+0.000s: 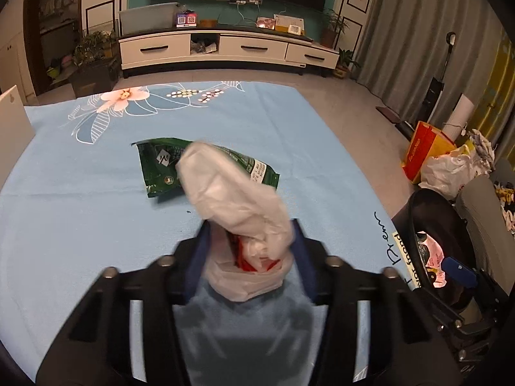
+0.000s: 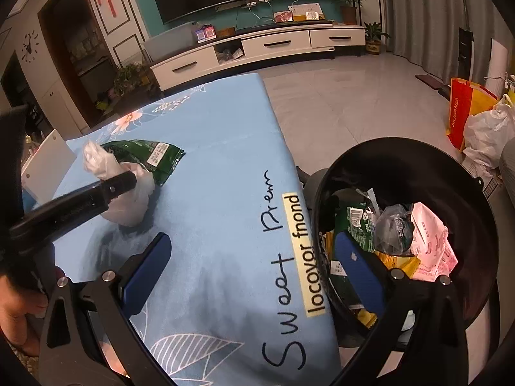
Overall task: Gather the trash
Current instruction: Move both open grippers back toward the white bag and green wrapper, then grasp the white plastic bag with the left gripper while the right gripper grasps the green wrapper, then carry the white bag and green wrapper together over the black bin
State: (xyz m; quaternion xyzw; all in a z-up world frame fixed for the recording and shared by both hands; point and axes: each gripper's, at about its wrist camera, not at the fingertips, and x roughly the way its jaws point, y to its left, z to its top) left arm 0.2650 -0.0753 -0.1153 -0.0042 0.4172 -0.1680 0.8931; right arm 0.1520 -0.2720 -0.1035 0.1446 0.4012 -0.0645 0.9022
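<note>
Low in the left wrist view, your left hand-held gripper [image 1: 251, 257] was clamped on a crumpled white plastic bag [image 1: 235, 199] – its blue pads pressed in on both sides of the bundle, with something red showing in the folds near the pinch. The bag rose out of the grip toward the centre of the frame, held over the light blue floral cloth covering the worktop [image 1: 96, 225].

In the right wrist view, your right hand-held gripper [image 2: 257, 273] stood wide open and held nothing, one blue pad over the cloth at lower left and the other over the rim of the black trash bin [image 2: 402, 157] at right. The bin sat just beside the worktop's edge and already held wrappers – green, yellow, pink and a grey bag.

Just beyond the white bag, near the middle of the left wrist view, a green snack wrapper [image 1: 161, 167] lay flat on the cloth, partly hidden by the bag.

Farther back, a white TV cabinet [image 1: 225, 48] ran along the top of the frame, and a red-and-yellow shopping bag [image 1: 425, 148] stood on the floor at right.
</note>
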